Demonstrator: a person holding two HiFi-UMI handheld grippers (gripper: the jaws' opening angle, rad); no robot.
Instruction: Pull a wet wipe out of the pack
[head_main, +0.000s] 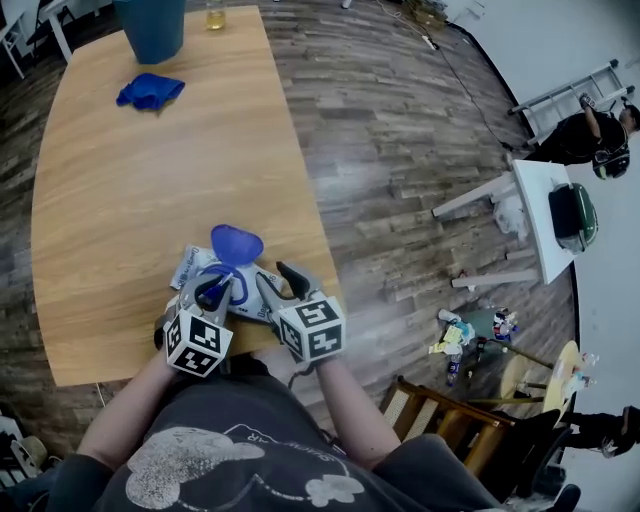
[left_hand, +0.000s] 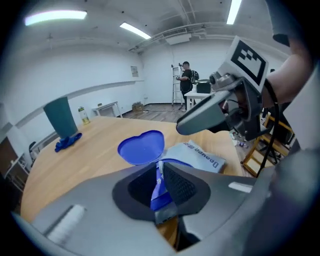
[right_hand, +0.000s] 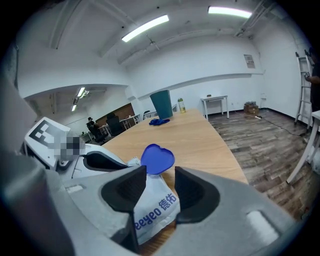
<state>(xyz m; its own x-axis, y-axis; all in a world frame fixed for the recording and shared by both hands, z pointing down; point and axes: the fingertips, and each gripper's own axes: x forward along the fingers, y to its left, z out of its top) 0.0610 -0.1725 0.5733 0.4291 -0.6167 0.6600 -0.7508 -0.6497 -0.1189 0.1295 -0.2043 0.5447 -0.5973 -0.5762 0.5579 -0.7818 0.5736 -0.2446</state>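
**At the table's near edge: the opened wet-wipe pack between your two grippers**

Across most of the head view lies the wooden table (head_main: 120, 190), its long side curving against the plank floor (head_main: 400, 150). At the far end of the table stands a teal bin (head_main: 152, 25).

At the near edge, directly ahead of you, your two grippers sit side by side, each with its marker cube turned toward you. Your right gripper (head_main: 280, 285) reaches the wet-wipe pack (head_main: 190, 265) from the right, and your left gripper (head_main: 215, 292) slants down over the pack's opening.

The pack is a white pouch with blue lettering and sits near the table's near right edge. In the right gripper view it fills the space between the right fingers (right_hand: 200, 192), which are closed on it, one pad on each side.

A crumpled blue cloth (head_main: 150, 90) lies near the foot of the bin, well apart from the pack. The heart-shaped blue lid (head_main: 237, 243) stands open on the far side of the opening, away from you. A small bottle (head_main: 215, 15) stands just beside the bin.

Your left fingers (left_hand: 182, 187) stand only a little apart. In the left gripper view the blue collar (left_hand: 157, 192) of the opening shows in the narrow gap. Above it is a small white tip (left_hand: 160, 167), seemingly the wipe. Whether either pad touches that tip cannot be told.
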